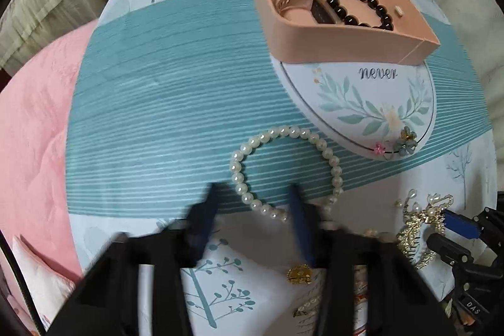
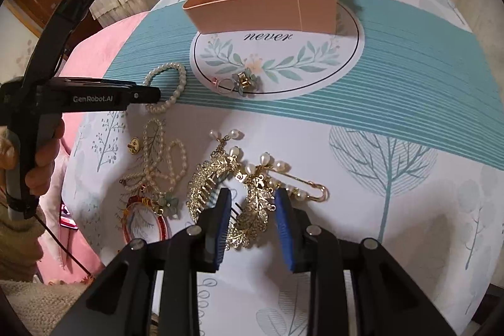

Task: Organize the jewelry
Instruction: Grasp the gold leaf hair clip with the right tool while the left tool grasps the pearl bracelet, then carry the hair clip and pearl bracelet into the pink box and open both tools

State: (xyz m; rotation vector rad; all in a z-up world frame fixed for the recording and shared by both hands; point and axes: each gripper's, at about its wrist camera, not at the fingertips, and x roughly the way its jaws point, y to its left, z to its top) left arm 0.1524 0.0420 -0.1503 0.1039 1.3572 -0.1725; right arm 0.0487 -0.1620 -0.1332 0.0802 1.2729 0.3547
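The left gripper [image 1: 252, 194] is pointed steeply down at the tablecloth [image 1: 176, 103], its blurred fingers standing apart. The near arc of the pearl bracelet [image 1: 335, 161] is seen between them, with the rest of the loop lying just beyond the tips; no pad is seen pressing on it. Further ahead and to the gripper's right, a blue flower ornament [image 1: 406, 139] is laid on the edge of a round leaf print [image 1: 362, 103]. Beyond that the pink box [image 1: 283, 30] is set, with a black bead bracelet [image 1: 340, 10] and a watch [image 1: 319, 10] inside.

The right gripper [image 2: 252, 197] is lowered over a gold leaf hair comb [image 2: 252, 210], which is closely straddled by the blue pads. Whether it is clamped cannot be told. A pearl pin [image 2: 310, 191] lies just to this gripper's right.
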